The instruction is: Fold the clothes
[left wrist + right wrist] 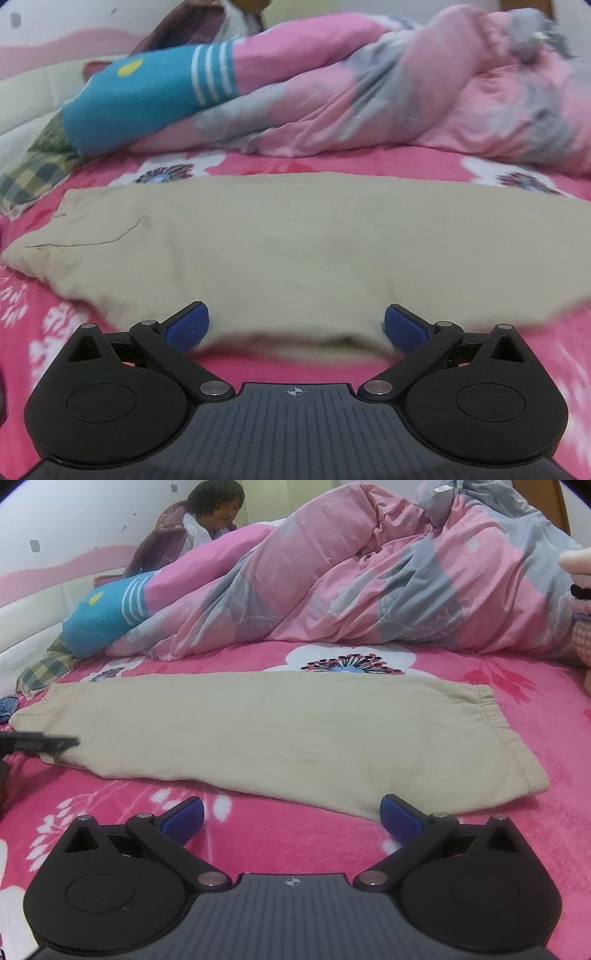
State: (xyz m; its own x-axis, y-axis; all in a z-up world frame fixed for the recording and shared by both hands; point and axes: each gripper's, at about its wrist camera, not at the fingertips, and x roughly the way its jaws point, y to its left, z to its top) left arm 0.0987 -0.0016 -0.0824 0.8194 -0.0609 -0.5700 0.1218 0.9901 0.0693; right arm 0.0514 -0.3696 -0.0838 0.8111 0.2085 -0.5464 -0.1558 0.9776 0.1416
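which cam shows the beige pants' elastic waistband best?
Right wrist: the beige pants lie in full, with the gathered waistband sharp at their right end. Left wrist shows only the blurred cloth up close, its right end running out of frame, no waistband visible.

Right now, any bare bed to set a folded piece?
Free: pink floral blanket between the right tongs and the beige trousers, and right of their waistband. Crowded: far side, piled pink-grey duvet, blue pillow.
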